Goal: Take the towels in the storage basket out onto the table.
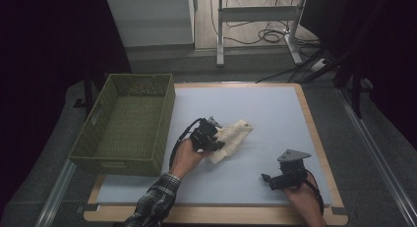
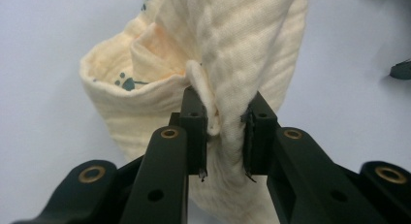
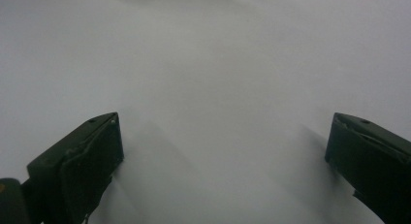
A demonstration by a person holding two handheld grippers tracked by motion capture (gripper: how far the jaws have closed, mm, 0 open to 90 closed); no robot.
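A cream cloth (image 1: 236, 134) with small teal prints lies crumpled near the middle of the pale blue mat (image 1: 265, 109). My left gripper (image 1: 219, 145) is at its near left end, shut on a bunched fold. In the left gripper view the cloth (image 2: 242, 49) stands up between the two black pads (image 2: 194, 122), which press on it from both sides around my left gripper (image 2: 226, 136). My right gripper (image 1: 266, 178) rests low at the mat's front right, apart from the cloth. Its jaws stand wide open over bare mat in the right gripper view, with nothing inside my right gripper (image 3: 225, 124).
A green woven basket (image 1: 118, 164) stands on the left side of the table, beside the left hand. Its inside looks bare. A wooden table edge (image 1: 314, 138) frames the mat. Desk legs and cables lie on the floor beyond the table.
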